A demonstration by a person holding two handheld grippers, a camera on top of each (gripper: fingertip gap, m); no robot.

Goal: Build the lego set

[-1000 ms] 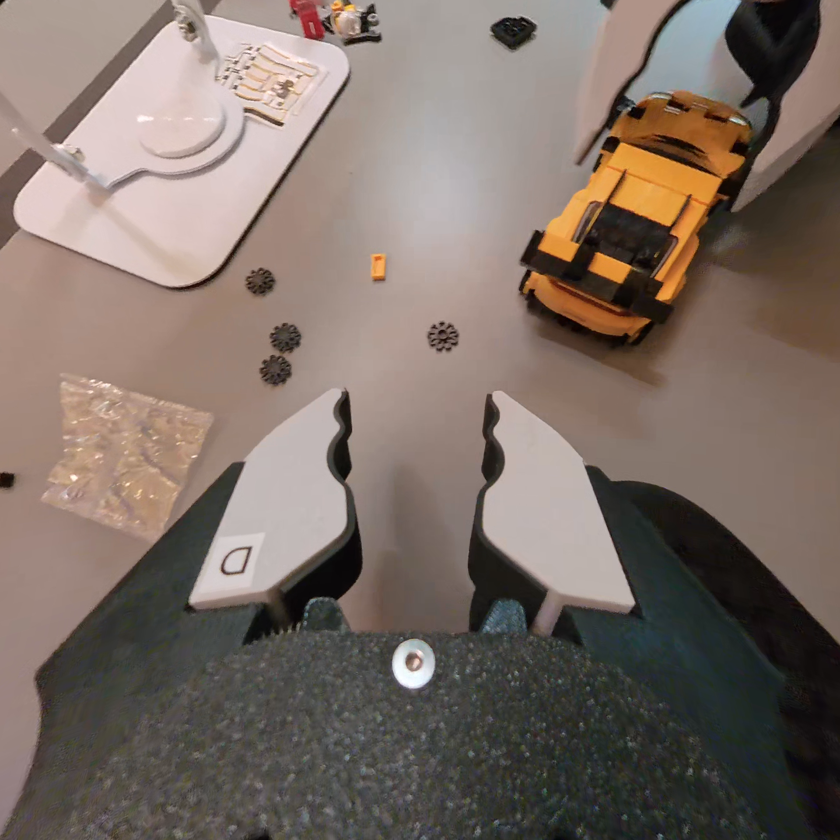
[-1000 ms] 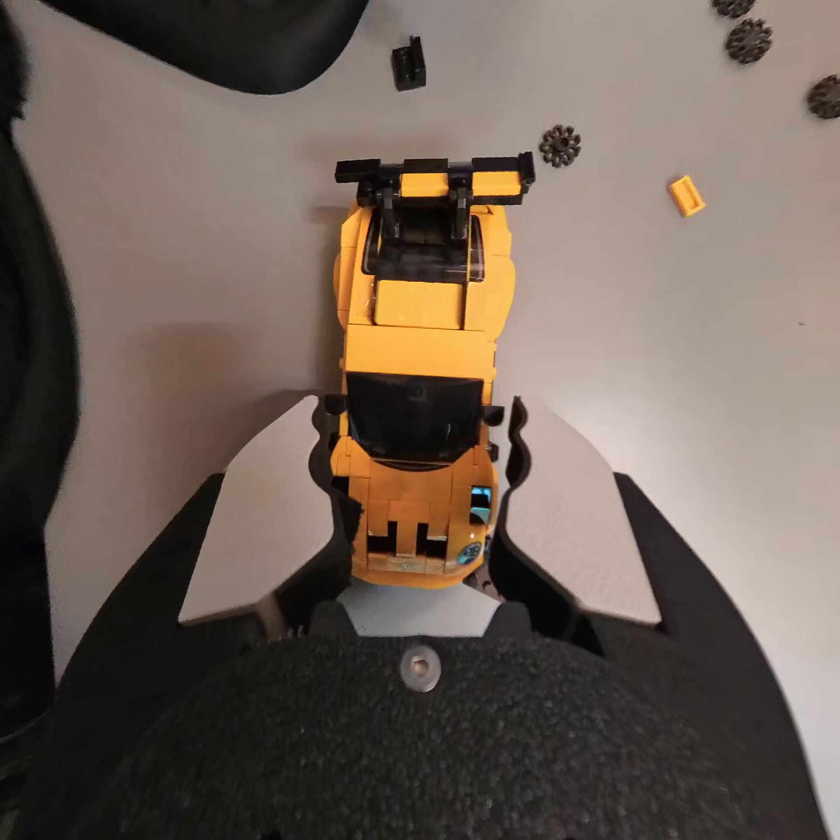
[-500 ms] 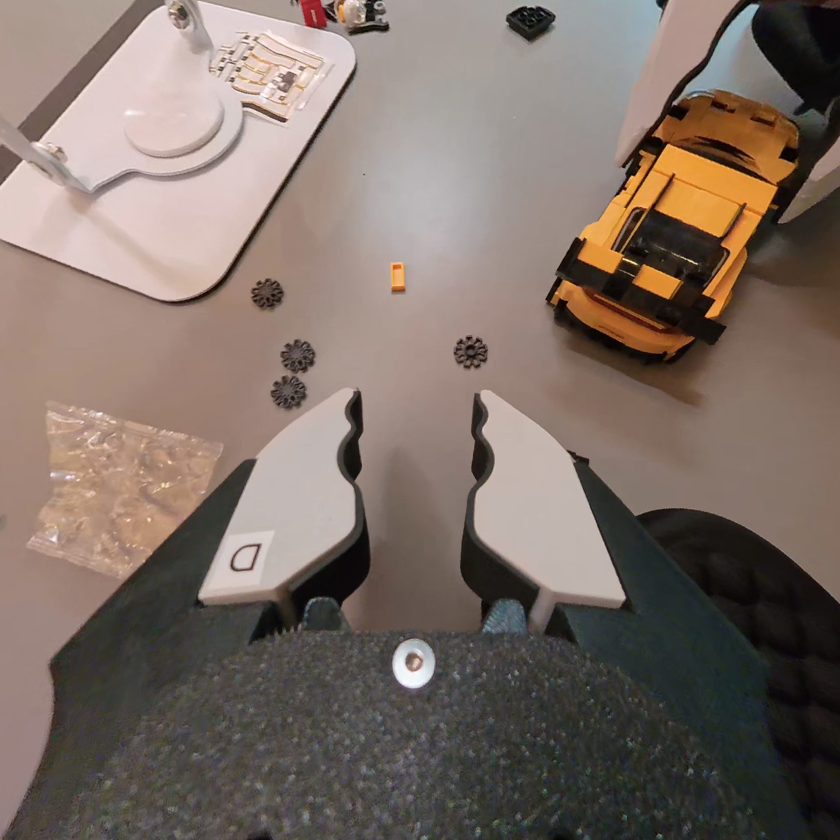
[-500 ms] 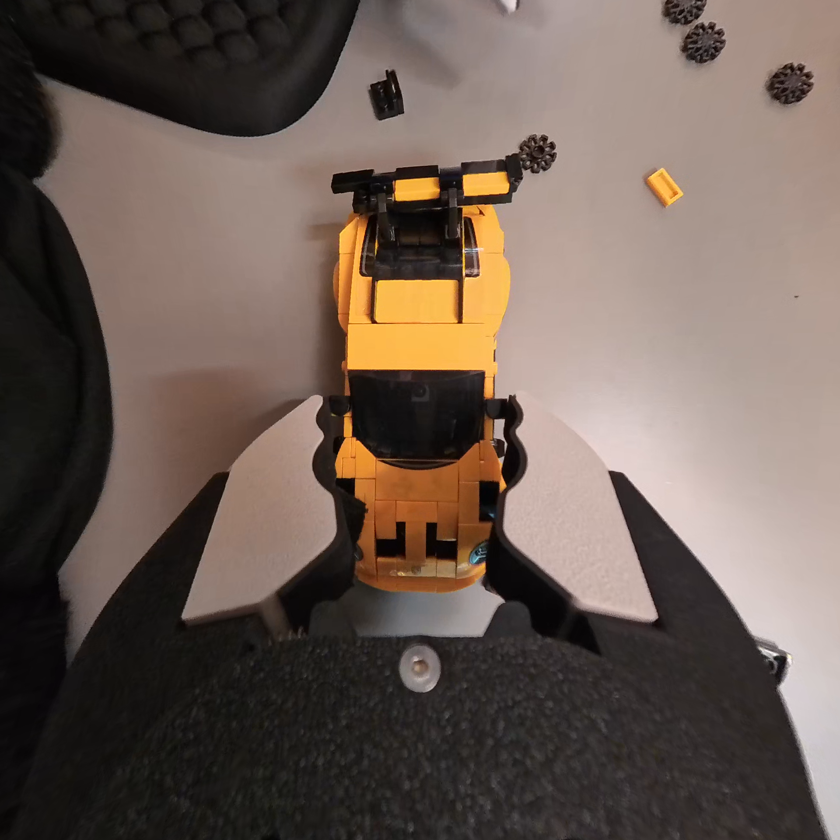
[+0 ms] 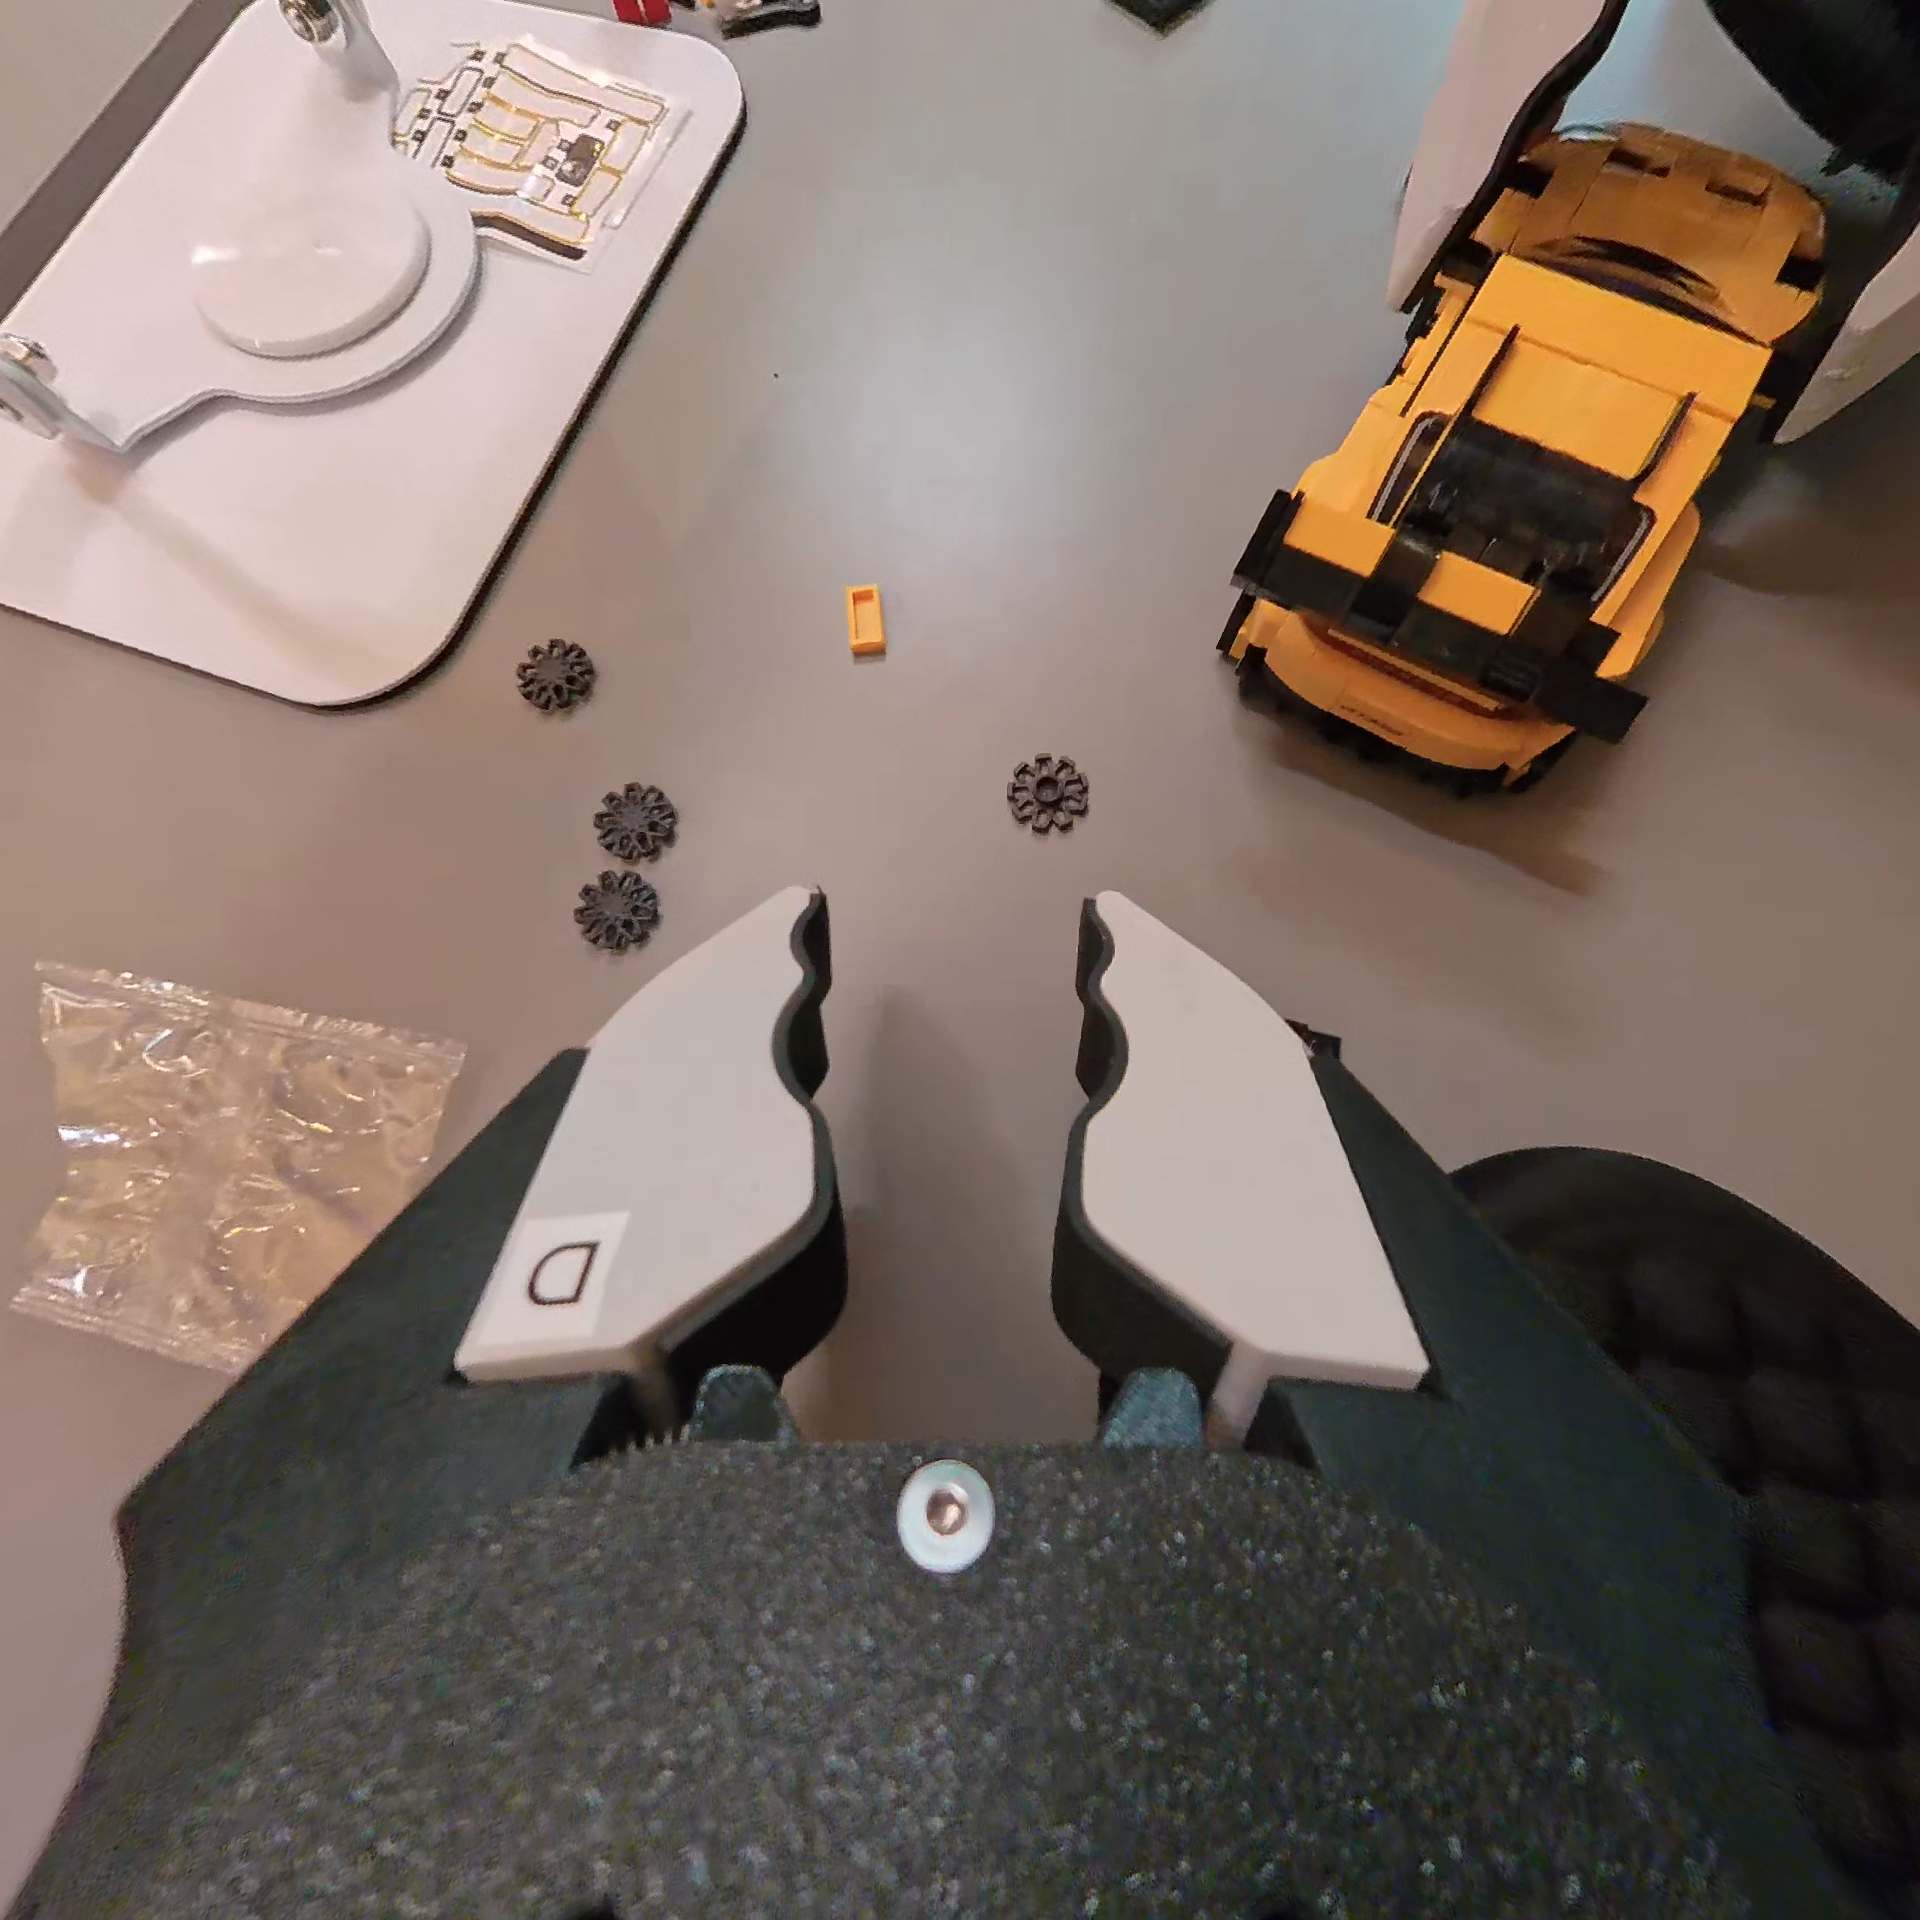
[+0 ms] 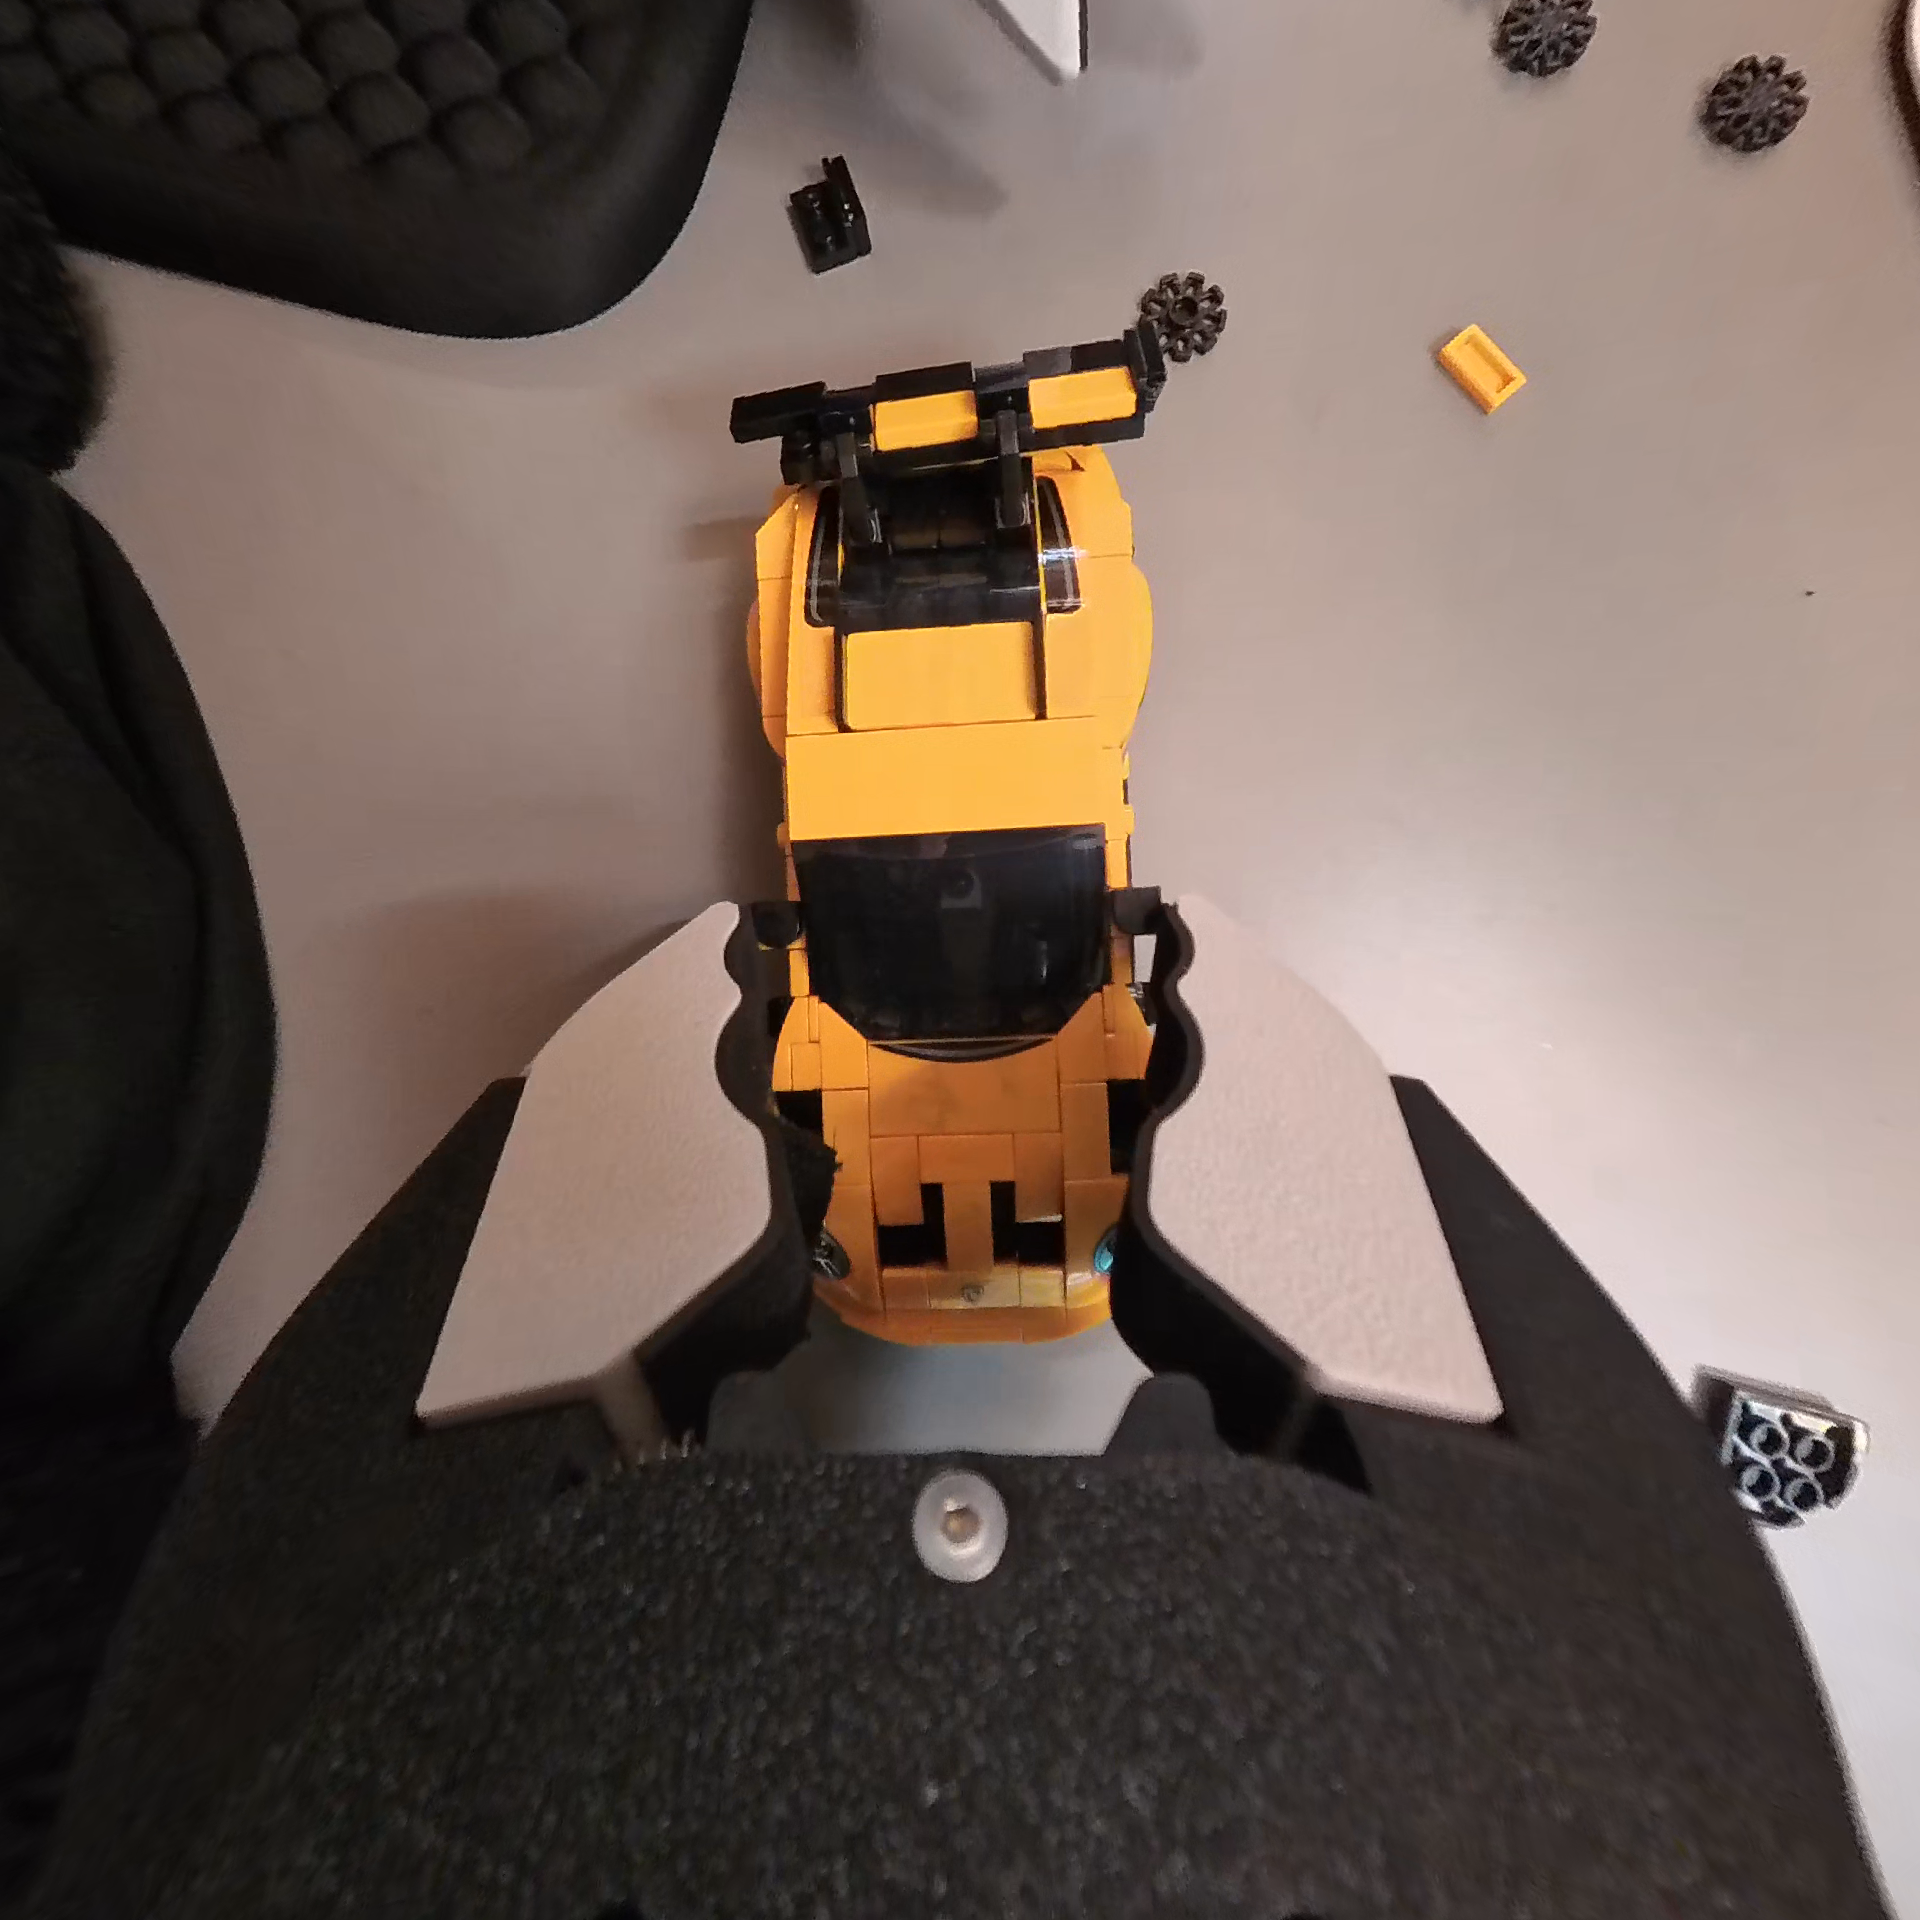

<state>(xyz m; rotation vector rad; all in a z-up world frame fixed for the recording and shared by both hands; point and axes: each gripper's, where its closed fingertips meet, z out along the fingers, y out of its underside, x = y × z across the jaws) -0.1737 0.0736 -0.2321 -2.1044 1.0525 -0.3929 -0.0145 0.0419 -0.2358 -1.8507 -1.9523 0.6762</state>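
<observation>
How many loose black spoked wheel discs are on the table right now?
4: one beside the white board, two ahead-left of the left gripper, one behind the yellow car. Others may be hidden.

car (image 6: 951, 790) nose sides hidden by tongs (image 6: 961, 940)

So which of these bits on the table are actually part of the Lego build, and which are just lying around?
Part of the build:
- yellow car, clamped at its front by the right gripper
- four black wheel inserts
- small orange tile
- small black piece
- sticker sheet
- left gripper, open and empty

Just lying about:
- clear plastic bag
- white stand base
</observation>
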